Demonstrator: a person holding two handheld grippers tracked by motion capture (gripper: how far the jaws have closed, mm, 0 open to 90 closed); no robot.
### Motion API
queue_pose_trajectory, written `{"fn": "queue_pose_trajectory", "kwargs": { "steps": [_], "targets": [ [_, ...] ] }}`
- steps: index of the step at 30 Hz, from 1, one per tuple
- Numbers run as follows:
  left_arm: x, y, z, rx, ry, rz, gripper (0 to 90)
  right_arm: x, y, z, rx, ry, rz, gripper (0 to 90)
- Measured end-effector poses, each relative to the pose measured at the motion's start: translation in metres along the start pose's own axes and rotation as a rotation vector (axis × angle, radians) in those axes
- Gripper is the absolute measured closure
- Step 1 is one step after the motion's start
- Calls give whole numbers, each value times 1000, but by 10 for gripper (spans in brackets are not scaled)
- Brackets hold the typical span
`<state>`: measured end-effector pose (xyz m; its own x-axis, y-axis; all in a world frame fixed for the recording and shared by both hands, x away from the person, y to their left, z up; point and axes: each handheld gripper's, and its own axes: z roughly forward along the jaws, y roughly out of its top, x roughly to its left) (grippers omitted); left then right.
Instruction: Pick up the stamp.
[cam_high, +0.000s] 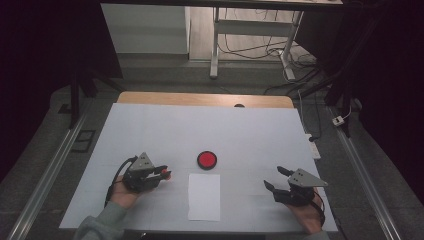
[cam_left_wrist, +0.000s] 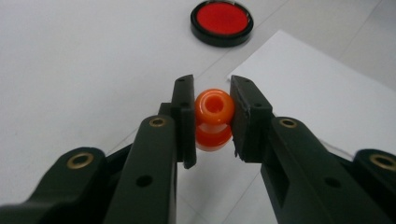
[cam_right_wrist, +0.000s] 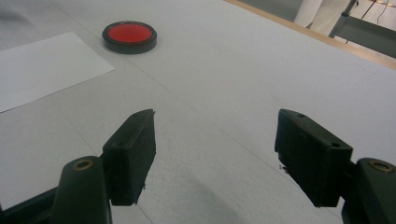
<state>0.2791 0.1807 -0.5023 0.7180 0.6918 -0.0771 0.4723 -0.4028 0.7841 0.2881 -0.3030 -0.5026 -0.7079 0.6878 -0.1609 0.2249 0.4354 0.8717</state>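
While the left gripper (cam_left_wrist: 212, 119) clamps an orange stamp (cam_left_wrist: 213, 119) just left of the paper (cam_high: 204, 196), the red ink pad (cam_high: 206, 159) lies ahead and right of it. Beyond the paper's right side, the right gripper (cam_right_wrist: 215, 156) hangs with jaws apart, holding nothing.

A lab — paper-covered table (cam_high: 150, 125), bare floor, loose cables (cam_high: 260, 50), metal stands (cam_high: 216, 45).
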Motion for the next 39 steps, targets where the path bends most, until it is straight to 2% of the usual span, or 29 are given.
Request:
{"fn": "queue_pose_trajectory", "kwargs": {
  "steps": [11, 19, 23, 28, 35, 39],
  "targets": [
    [0, 15, -3, -64, -39, -8, 721, 0, -1, -3, -7, -10, 10, 290],
    [-7, 26, -8, -106, -65, -4, 720, 2, 0, -3, -10, -4, 3, 289],
    [-13, 31, -12, -116, -70, 4, 720, 2, 2, -3, -15, -4, 0, 290],
    [-16, 36, -13, -129, -81, -8, 720, 1, 4, 0, -19, -1, -2, 290],
    [-18, 44, -8, -140, -120, -30, 720, 1, 4, 2, -10, 3, -5, 289],
    [-22, 47, -2, -138, -142, -18, 720, 2, 3, 3, -8, 4, -6, 290]
  ]
}}
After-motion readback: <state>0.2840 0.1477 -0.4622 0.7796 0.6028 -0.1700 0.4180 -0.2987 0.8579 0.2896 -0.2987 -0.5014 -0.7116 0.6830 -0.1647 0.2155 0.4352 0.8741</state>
